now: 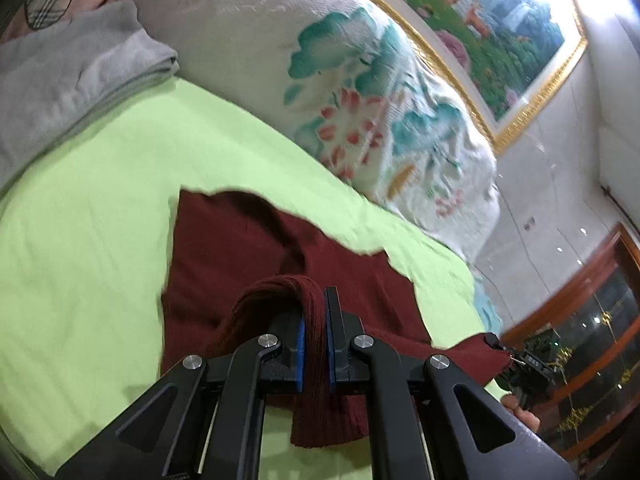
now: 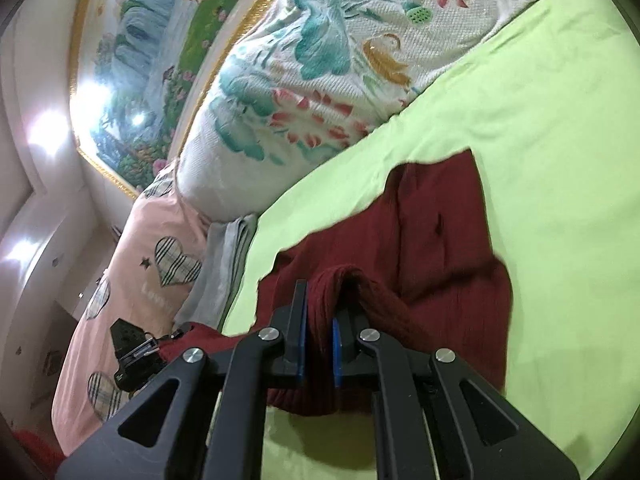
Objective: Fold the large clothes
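A dark red knit sweater [image 1: 248, 248] lies partly spread on a light green sheet [image 1: 100, 200]. My left gripper [image 1: 315, 320] is shut on a bunched ribbed edge of the sweater and lifts it off the sheet. My right gripper [image 2: 319, 320] is shut on another ribbed edge of the same sweater [image 2: 440, 240], also raised above the green sheet [image 2: 540, 120]. Each gripper shows in the other's view, the right one [image 1: 516, 360] at the lower right, the left one [image 2: 136, 352] at the lower left, both holding the stretched red edge.
A white quilt with a lotus print [image 1: 360, 100] is heaped behind the sweater. Folded grey clothes [image 1: 60, 80] lie at the far left beside a pink pillow with plaid hearts [image 2: 132, 280]. A gold-framed painting [image 1: 500, 40] hangs on the wall. A wooden cabinet [image 1: 592, 320] stands right.
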A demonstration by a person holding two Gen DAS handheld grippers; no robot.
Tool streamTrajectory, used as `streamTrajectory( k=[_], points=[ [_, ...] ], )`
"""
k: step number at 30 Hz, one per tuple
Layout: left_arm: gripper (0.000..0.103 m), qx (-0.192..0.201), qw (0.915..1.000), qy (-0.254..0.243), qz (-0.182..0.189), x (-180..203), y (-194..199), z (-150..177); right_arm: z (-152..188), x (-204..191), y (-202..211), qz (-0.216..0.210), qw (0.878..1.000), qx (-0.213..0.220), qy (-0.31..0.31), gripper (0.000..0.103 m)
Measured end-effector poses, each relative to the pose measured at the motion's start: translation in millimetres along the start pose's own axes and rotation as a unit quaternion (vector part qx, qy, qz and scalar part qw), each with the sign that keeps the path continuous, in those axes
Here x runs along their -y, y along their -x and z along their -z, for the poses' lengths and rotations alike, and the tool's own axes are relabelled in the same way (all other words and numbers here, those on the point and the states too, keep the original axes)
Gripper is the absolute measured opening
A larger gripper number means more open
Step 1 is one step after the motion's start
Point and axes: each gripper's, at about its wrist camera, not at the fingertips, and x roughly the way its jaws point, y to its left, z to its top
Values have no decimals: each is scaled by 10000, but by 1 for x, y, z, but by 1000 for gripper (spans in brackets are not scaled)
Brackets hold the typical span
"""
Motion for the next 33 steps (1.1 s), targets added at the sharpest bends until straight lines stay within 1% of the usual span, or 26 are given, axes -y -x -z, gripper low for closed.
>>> streamTrajectory(
  k=[3, 6, 8, 12, 17, 21, 23, 24, 25, 26, 27, 28, 29, 30, 32, 33],
  points=[
    [6, 81, 9994, 89, -310, -8, -28, -22, -28, 7, -26, 153, 9999, -26, -13, 10],
    [6, 5, 9983, 359, -466, -27, -67, -40, -50, 20, -55, 301, 9994, -102, -125, 10],
    [6, -83, 9974, 447, -554, -36, -89, -45, -58, 31, -78, 453, 9986, -232, -170, 10],
    [6, -278, 9954, 509, -766, -50, -127, -49, -65, 55, -110, 809, 9955, -409, -260, 10],
    [7, -519, 9924, 554, -967, -69, -160, -47, -61, 83, -133, 1238, 9895, -587, -467, 10],
    [8, -691, 9906, 433, -1096, -73, -181, -39, -58, 91, -137, 1327, 9884, -519, -523, 11],
    [10, -711, 9905, 385, -1108, -73, -180, -35, -59, 90, -136, 1329, 9882, -510, -558, 13],
    [11, -715, 9912, 399, -1039, -71, -175, -34, -59, 89, -135, 1328, 9880, -536, -582, 15],
    [16, -716, 9918, 395, -985, -69, -170, -32, -59, 87, -132, 1325, 9880, -534, -584, 19],
    [23, -693, 9924, 374, -945, -67, -162, -30, -60, 85, -128, 1323, 9883, -506, -568, 21],
    [27, -655, 9929, 335, -939, -64, -155, -27, -60, 81, -122, 1347, 9886, -431, -520, 30],
    [30, -602, 9933, 268, -946, -59, -145, -23, -59, 75, -112, 1437, 9882, -291, -438, 44],
    [30, -562, 9940, 193, -914, -54, -136, -18, -57, 70, -104, 1500, 9879, -171, -361, 50],
    [30, -547, 9949, 101, -842, -47, -129, -12, -55, 63, -95, 1509, 9882, -19, -253, 54],
    [30, -623, 9961, -163, -611, -29, -119, 4, -47, 48, -83, 1458, 9893, 86, -10, 54],
    [30, -742, 9955, -352, -475, -15, -118, 16, -40, 37, -82, 1393, 9901, 32, 184, 54]
  ],
)
